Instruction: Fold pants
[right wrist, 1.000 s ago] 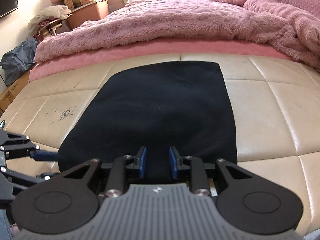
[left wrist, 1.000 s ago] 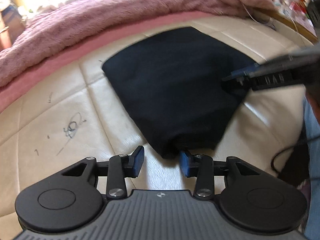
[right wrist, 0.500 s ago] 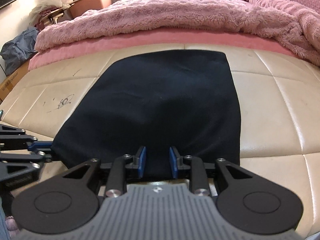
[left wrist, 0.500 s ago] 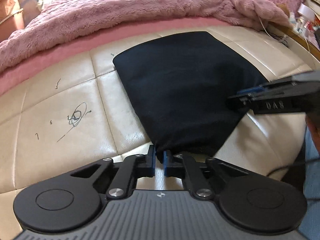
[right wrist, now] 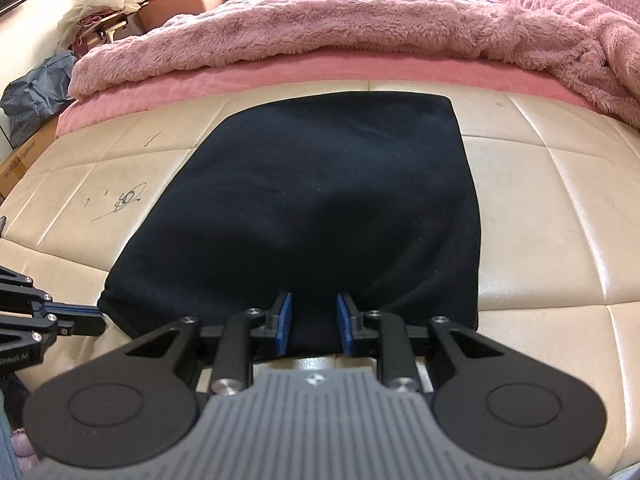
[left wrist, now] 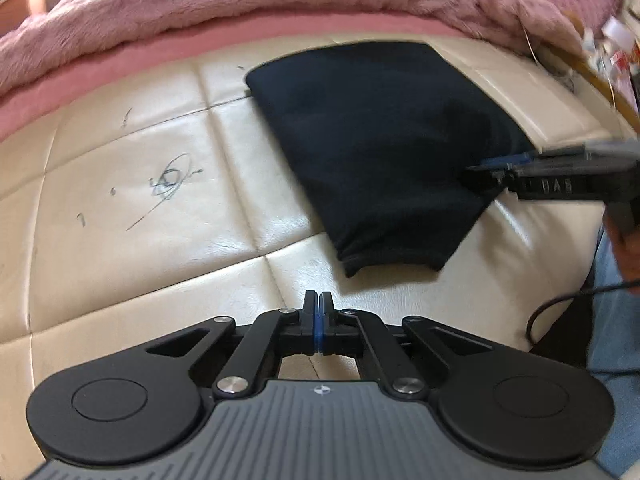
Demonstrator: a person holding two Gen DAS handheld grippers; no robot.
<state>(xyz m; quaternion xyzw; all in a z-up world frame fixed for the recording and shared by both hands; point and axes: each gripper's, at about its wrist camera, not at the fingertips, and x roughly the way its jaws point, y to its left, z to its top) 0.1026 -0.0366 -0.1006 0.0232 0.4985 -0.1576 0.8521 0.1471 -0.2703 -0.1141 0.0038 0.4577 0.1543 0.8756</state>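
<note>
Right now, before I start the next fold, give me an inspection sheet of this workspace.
Surface: cream quilted leather cushion, with pen scribbles on it.
Job's things: black fabric pants, folded, lying flat.
Clutter: nothing seen on the cushion.
Grippers: left gripper shut, empty, just off the pants' corner; right gripper, its fingers either side of the near hem, grip unclear.
Cables: black cable past the cushion's right edge.
Surroundings: fluffy pink blanket behind; blue bag and brown storage bin at left.
</note>
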